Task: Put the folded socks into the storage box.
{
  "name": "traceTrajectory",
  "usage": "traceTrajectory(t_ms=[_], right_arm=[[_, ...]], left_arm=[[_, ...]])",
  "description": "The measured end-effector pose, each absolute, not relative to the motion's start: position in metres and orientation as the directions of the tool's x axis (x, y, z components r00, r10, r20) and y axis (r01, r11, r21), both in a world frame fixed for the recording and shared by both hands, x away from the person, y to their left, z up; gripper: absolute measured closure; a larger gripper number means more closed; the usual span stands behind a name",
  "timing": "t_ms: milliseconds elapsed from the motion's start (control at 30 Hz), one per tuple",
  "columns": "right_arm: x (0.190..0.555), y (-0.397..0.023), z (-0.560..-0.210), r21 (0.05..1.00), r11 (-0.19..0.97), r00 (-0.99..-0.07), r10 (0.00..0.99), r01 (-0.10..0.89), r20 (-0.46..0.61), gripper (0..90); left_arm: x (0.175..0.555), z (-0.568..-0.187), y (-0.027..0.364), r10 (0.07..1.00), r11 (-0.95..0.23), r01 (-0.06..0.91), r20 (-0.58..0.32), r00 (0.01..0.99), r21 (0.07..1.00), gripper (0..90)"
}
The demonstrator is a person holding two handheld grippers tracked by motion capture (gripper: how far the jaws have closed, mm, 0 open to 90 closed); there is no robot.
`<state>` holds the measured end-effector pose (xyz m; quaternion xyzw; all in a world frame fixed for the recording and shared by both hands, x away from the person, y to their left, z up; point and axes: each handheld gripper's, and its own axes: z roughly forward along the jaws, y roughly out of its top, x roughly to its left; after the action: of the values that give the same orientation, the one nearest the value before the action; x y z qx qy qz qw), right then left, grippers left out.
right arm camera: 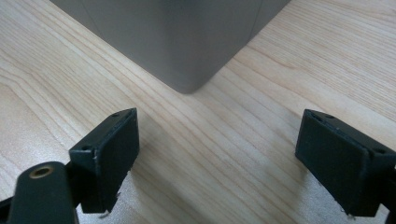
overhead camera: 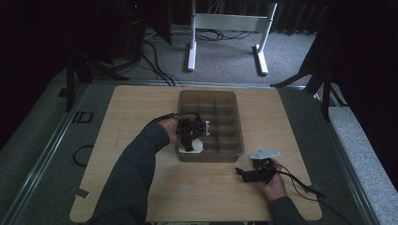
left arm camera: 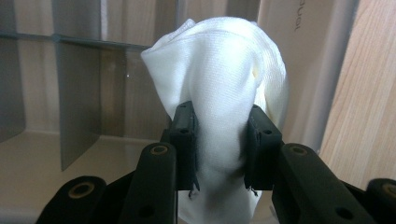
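1 white cloth point(left arm camera: 219, 93), 1 divided grey bin point(overhead camera: 210, 96) and 2 grippers make up the scene on the wooden table point(overhead camera: 136, 108). The left gripper point(left arm camera: 219, 140) has its 2 black jaws pressed onto the cloth, which is bunched between the pads and bulges out above them (a rounded, folded lump). In the high view the left gripper point(overhead camera: 189, 136) hangs over the near left corner of the bin, the cloth point(overhead camera: 197, 146) showing pale just under it at the bin's near wall. Thin partitions point(left arm camera: 70, 93) split the bin into compartments; how many there are cannot be counted for sure. The bin's side wall stands close on the right of the cloth in the left gripper view.

The right gripper point(right arm camera: 219, 163) rests low over the bare table with its 2 jaws spread wide and nothing between them; a rounded corner of the bin point(right arm camera: 187, 56) lies just ahead. In the high view the right gripper point(overhead camera: 256, 171) sits near the bin's near right corner, apart from it.
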<state>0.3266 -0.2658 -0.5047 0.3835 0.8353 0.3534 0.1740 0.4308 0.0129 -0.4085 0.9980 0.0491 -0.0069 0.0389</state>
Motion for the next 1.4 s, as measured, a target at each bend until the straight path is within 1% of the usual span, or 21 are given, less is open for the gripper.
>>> traceTrajectory(t_ms=[133,300,433,633,700,1200,1400], right_arm=[[0.327,-0.266,-0.505,0.724,0.456,-0.645,0.764,0.518,-0.02,13.2],[0.326,-0.266,-0.505,0.724,0.456,-0.646,0.763,0.517,-0.019,13.2],[0.326,-0.266,-0.505,0.724,0.456,-0.646,0.763,0.517,-0.019,13.2],[0.326,-0.266,-0.505,0.724,0.456,-0.646,0.763,0.517,-0.019,13.2],[0.326,-0.266,-0.505,0.724,0.456,-0.646,0.763,0.517,-0.019,13.2],[0.326,-0.266,-0.505,0.724,0.455,-0.646,0.763,0.517,-0.018,13.2],[0.326,-0.266,-0.505,0.724,0.456,-0.646,0.763,0.517,-0.019,13.2]], left_arm=[[0.432,-0.414,0.01,0.098,-0.993,0.1,-0.026,0.995,0.057,70.0],[0.432,-0.415,0.01,0.109,-0.992,0.111,-0.031,0.994,0.061,69.8],[0.43,-0.413,0.01,0.116,-0.991,0.117,-0.012,0.993,0.061,66.9],[0.431,-0.408,0.015,0.153,-0.985,0.153,-0.008,0.988,0.078,54.4],[0.43,-0.407,0.016,0.16,-0.983,0.16,-0.006,0.987,0.085,52.0],[0.424,-0.385,0.027,0.155,-0.976,0.15,0.02,0.988,0.159,52.9],[0.424,-0.379,0.032,0.164,-0.97,0.159,0.014,0.986,0.182,50.3]])
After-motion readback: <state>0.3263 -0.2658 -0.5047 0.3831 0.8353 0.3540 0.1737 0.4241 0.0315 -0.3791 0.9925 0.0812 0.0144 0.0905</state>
